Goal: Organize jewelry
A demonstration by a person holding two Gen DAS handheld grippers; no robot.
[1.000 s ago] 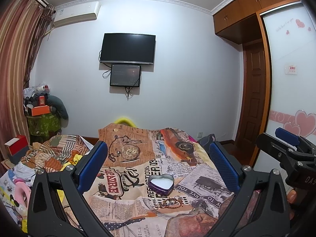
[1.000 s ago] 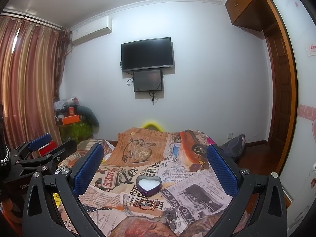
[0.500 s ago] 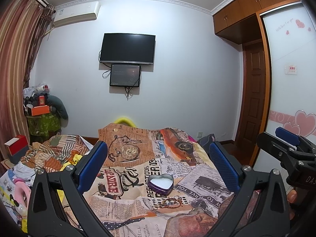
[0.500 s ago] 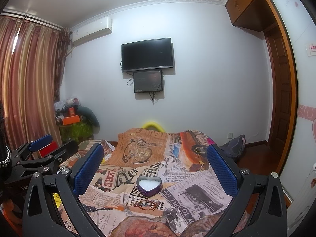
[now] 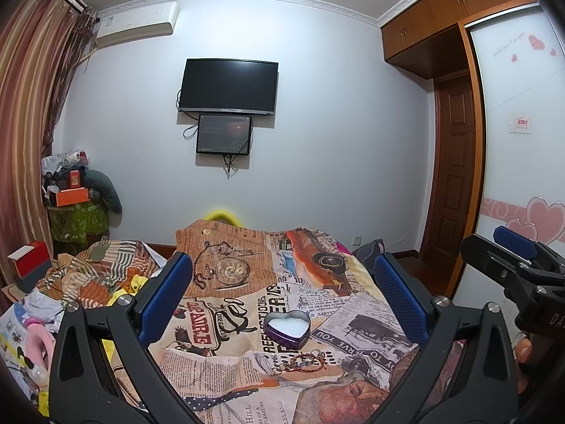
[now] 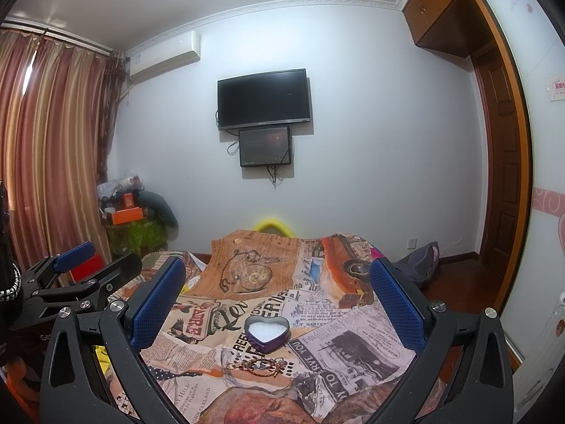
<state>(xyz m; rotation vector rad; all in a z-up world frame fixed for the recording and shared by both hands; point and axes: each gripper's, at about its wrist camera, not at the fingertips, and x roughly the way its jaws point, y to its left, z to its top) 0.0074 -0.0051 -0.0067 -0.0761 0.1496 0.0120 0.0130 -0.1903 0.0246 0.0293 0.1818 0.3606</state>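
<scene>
A purple heart-shaped tin (image 5: 286, 328) with a white lining stands open on a newspaper-print cloth (image 5: 226, 321); it also shows in the right wrist view (image 6: 267, 333). A small heap of bracelets (image 5: 306, 361) lies just in front of it, also seen in the right wrist view (image 6: 262, 367). My left gripper (image 5: 282, 293) is open and empty, held above and short of the tin. My right gripper (image 6: 277, 293) is open and empty, likewise short of the tin. Each gripper shows at the edge of the other's view.
A pile of striped fabric and clutter (image 5: 102, 275) lies left of the cloth. A dark bag (image 6: 418, 265) sits on the floor at the right by the wooden door (image 5: 453, 176). A television (image 5: 227, 86) hangs on the far wall.
Both views are almost still; the right wrist view has shifted very slightly.
</scene>
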